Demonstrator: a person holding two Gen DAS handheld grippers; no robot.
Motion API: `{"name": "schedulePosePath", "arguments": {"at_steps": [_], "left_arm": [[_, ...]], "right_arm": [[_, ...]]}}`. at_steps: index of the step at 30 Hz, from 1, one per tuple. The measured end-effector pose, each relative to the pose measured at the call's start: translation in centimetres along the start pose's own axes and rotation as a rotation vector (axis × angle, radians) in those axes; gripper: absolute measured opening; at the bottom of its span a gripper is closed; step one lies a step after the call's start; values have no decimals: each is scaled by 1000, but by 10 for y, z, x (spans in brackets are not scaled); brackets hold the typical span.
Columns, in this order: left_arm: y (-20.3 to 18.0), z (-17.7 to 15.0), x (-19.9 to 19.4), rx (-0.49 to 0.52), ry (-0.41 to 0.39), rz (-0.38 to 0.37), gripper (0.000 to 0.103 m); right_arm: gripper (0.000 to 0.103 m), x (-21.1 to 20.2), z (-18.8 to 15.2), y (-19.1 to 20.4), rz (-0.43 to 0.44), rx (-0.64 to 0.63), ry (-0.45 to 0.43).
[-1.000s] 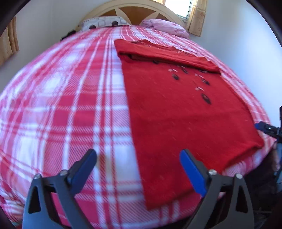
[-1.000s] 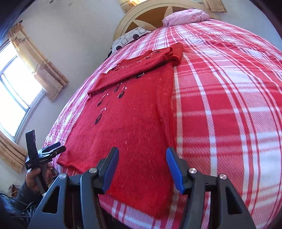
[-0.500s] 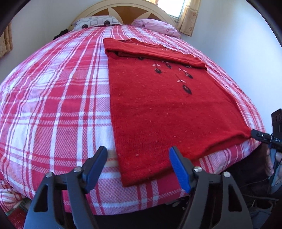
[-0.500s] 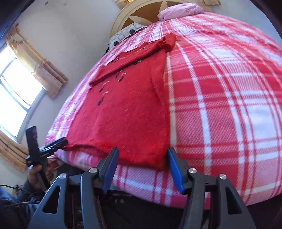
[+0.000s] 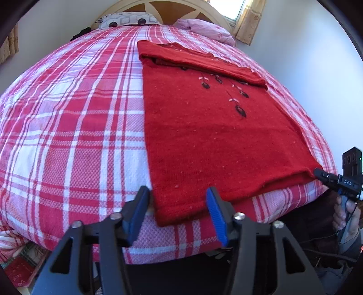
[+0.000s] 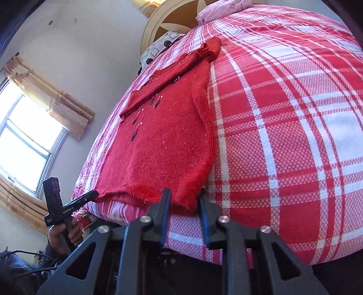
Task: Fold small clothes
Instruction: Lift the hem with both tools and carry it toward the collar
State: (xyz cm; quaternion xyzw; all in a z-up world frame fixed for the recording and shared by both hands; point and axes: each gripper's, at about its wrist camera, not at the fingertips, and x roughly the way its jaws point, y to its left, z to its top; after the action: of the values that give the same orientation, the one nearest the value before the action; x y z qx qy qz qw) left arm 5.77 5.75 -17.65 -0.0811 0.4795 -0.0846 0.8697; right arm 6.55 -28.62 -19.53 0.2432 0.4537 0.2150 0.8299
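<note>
I inspected the red knitted sweater [image 5: 204, 127] lying flat on the bed's red-and-white plaid blanket [image 5: 74, 127], its hem at the near edge of the mattress. The sleeves lay folded across the chest at the far end, near the pink pillow [image 5: 204, 27] and the patterned pillow [image 5: 127, 20]; I judged that first stage complete. The body was not yet folded: it lay at full length, so the lengthwise fold from hem toward collar remained.

The left hand-held gripper [image 5: 179, 212] stood with its blue pads spread wide, straddling the near left hem corner without pinching it. The right hand-held gripper [image 6: 183, 204] had its fingers narrowed around the right hem corner, cloth sitting between them. Whether the pads were actually clamping the knit, I could not tell: a gap showed, and the contact point was hidden behind the fingers.

My assessment: roughly midway, both tools positioned at the hem corners, grasp not yet secured on the left. The knit looked thick and limp, likely to sag when lifted.
</note>
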Motion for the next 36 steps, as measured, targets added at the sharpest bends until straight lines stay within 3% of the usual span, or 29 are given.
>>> {"name": "schedulePosePath", "arguments": {"at_steps": [1, 2, 3, 10, 17, 28, 36], "left_arm": [[1, -1, -1, -1, 0, 2, 41], [2, -2, -1, -5, 0, -7, 19], [2, -2, 0, -4, 3, -26, 13], [12, 0, -7, -54, -41, -142, 9], [12, 18, -40, -41, -186, -229, 9], [26, 85, -36, -85, -285, -247, 9], [28, 152, -18, -46, -310, -189, 9]], "right_arm": [[19, 1, 0, 0, -1, -1, 0], [18, 1, 0, 1, -3, -3, -2], [14, 0, 0, 1, -5, -5, -5], [8, -14, 2, 6, 31, -26, -60], [7, -36, 14, 22, 102, -79, -145], [7, -37, 108, 47, 143, -130, -232], [7, -17, 184, 51, 115, -130, -259]]}}
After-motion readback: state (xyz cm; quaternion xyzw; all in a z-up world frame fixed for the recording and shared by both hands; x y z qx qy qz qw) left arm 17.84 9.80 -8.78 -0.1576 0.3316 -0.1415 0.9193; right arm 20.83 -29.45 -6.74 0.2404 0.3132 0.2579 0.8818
